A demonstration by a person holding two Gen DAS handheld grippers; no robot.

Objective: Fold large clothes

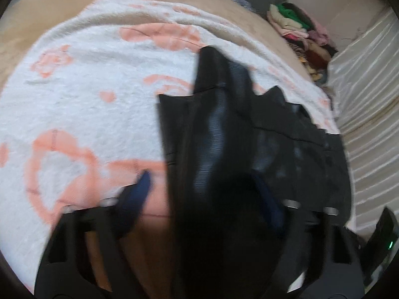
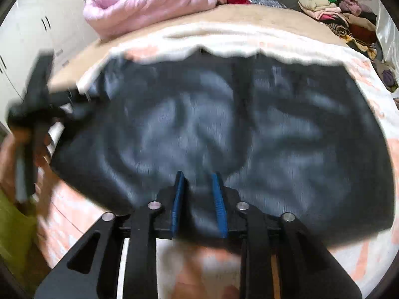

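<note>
We are working over a bed whose beige cover (image 2: 249,16) carries a white blanket with pink flowers (image 1: 82,114). Spread on that blanket lies the dark garment (image 2: 224,124), a wide piece with its long axis running left to right across the right wrist view. Beyond the garment's far edge a pink quilted jacket (image 2: 149,2) is bunched up, and off its far right corner a stack of folded clothes (image 2: 334,7) sits beside the bed.

Our right gripper (image 2: 198,186) sits at the garment's near hem, about midway along it. Its blue pads (image 2: 178,194) stand close together with a fold of dark cloth bunched between them, so we judge it clamped on the hem, though blur hides the contact itself.

Our left gripper (image 1: 199,182) is at the garment's left end. Its pads stand apart, with a raised strip of the garment running up between them; we cannot tell whether either pad presses on the cloth, so we count it as not yet gripping.

The garment stretches away from both grippers toward the far side of the blanket, so a fold would likely carry the near hem over to the far edge. The right hand looks ready for that; the left, we judge, first has to close on its end.
</note>
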